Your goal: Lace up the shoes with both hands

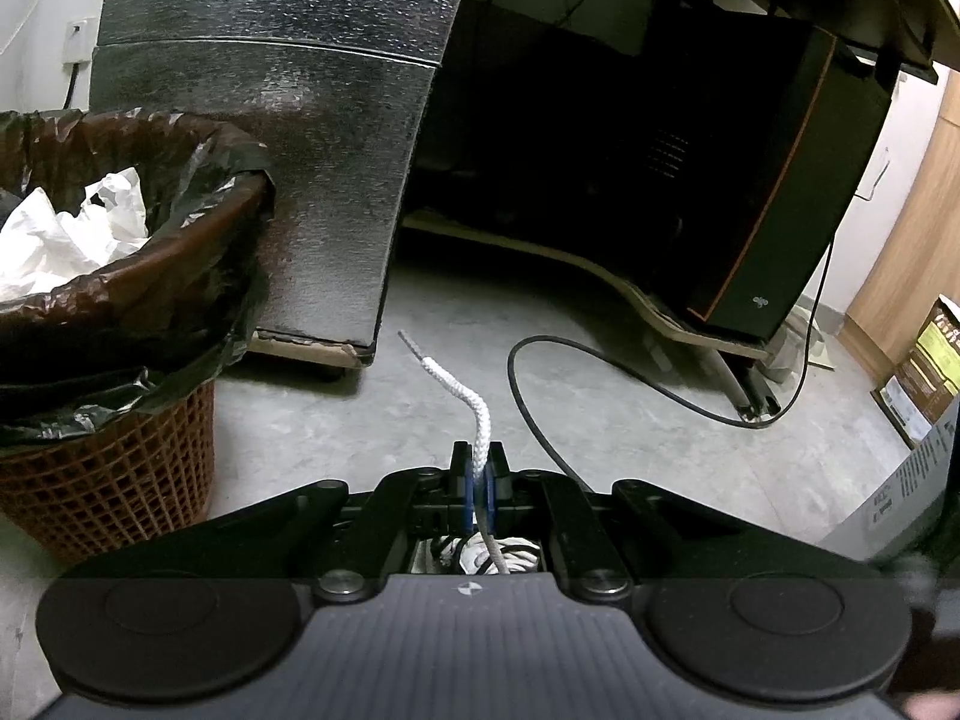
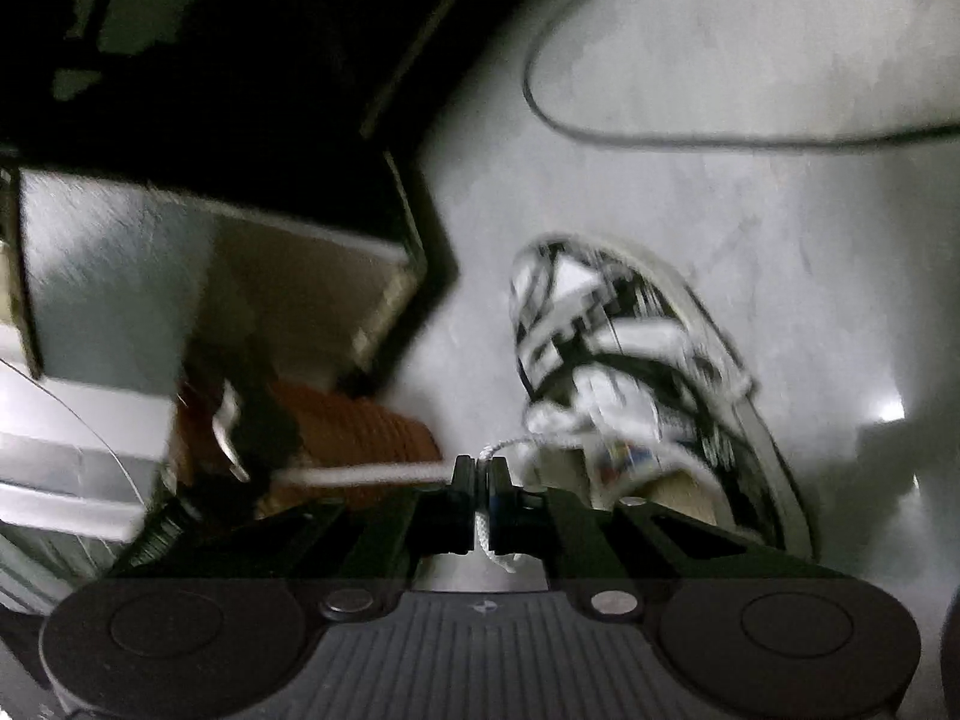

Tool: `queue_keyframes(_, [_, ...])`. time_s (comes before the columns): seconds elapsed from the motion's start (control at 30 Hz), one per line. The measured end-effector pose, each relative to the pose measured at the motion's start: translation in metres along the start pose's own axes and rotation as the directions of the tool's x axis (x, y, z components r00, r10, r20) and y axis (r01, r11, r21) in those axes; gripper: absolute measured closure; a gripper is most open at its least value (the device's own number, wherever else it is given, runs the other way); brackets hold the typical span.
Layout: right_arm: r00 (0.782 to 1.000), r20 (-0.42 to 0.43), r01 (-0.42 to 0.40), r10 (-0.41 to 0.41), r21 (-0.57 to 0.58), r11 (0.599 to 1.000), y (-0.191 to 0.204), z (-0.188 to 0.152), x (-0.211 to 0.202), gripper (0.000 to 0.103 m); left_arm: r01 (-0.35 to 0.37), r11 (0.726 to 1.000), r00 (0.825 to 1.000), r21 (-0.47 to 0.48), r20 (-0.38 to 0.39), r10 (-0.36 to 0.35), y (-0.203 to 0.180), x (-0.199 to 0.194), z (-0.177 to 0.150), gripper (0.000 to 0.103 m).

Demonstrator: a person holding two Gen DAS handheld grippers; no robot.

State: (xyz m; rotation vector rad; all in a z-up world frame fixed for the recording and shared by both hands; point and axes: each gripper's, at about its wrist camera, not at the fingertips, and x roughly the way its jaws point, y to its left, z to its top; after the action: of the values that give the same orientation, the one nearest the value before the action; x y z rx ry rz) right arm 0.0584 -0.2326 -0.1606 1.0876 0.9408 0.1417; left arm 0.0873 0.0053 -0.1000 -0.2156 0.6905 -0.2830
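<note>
In the left wrist view my left gripper [image 1: 479, 468] is shut on a white braided shoelace [image 1: 474, 405]. The lace's free end rises beyond the fingers and ends in a grey aglet [image 1: 411, 345]. Part of the shoe shows below the fingers, through the gap in the gripper body. In the blurred right wrist view a black-and-white patterned shoe [image 2: 630, 360] lies on the grey floor just beyond my right gripper [image 2: 481, 471]. That gripper is shut on another stretch of white lace [image 2: 483, 525], which runs out to the left [image 2: 360, 473] and hangs frayed below the fingers.
A brown mesh wastebasket [image 1: 114, 468] with a black liner and white paper stands at the left. Behind it is a dark textured panel [image 1: 288, 168]. A black cable [image 1: 600, 360] loops over the floor towards a dark computer case [image 1: 780, 192] under a desk. Cardboard boxes [image 1: 924, 372] sit at right.
</note>
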Motion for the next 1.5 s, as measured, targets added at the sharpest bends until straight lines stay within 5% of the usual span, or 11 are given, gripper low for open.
queue_keyframes(0.3, [0.989,0.074,-0.132,0.126,0.080,0.988,0.001,0.010,-0.010,0.097,0.006,1.000,1.000,0.001,-0.001,-0.006,-0.001,-0.001,0.000,0.098])
queue_keyframes(0.53, [0.955,0.134,-0.273,0.265,0.050,0.961,0.016,0.020,-0.016,0.098,0.003,1.000,1.000,-0.009,0.004,-0.002,0.001,-0.002,0.000,0.098])
queue_keyframes(0.63, [0.983,0.124,-0.131,0.135,-0.042,0.991,0.025,0.025,-0.017,0.095,-0.001,1.000,1.000,-0.018,0.002,0.001,0.003,-0.003,0.000,0.098])
queue_keyframes(0.7, [0.989,0.146,0.070,-0.038,-0.220,0.973,0.040,0.023,-0.017,0.089,-0.004,1.000,1.000,-0.022,0.000,0.004,0.005,-0.003,-0.001,0.098])
queue_keyframes(0.77, [0.965,0.172,0.251,-0.196,-0.409,0.877,0.057,0.018,-0.011,0.084,-0.007,1.000,1.000,-0.026,-0.002,0.007,0.007,-0.003,-0.001,0.098])
queue_keyframes(0.83, [0.927,0.177,0.367,-0.332,-0.617,0.696,0.075,0.006,0.006,0.078,-0.011,0.999,1.000,-0.032,-0.003,0.011,0.009,-0.003,-0.001,0.098])
queue_keyframes(0.9, [0.897,0.170,0.382,-0.407,-0.763,0.522,0.086,-0.012,0.023,0.078,-0.014,0.999,1.000,-0.043,-0.006,0.014,0.012,-0.002,-0.002,0.098])
queue_keyframes(1.03, [0.866,0.145,0.200,-0.478,-0.978,0.066,0.095,-0.076,0.055,0.075,-0.013,0.999,1.000,-0.052,-0.009,0.012,0.013,-0.002,-0.003,0.098])
queue_keyframes(1.17, [0.870,0.148,0.025,-0.470,-0.966,-0.257,0.083,-0.124,0.067,0.075,-0.014,0.999,1.000,-0.044,-0.010,0.013,0.012,-0.003,-0.003,0.098])
queue_keyframes(1.27, [0.868,0.151,0.024,-0.474,-0.965,-0.262,0.077,-0.127,0.071,0.075,-0.015,0.998,1.000,-0.064,-0.010,0.014,0.015,-0.004,-0.003,0.098])
queue_keyframes(1.5, [0.845,0.212,0.020,-0.491,-0.930,-0.367,0.064,-0.138,0.082,0.075,-0.006,0.999,1.000,-0.053,-0.016,0.006,0.012,-0.001,-0.004,0.098])
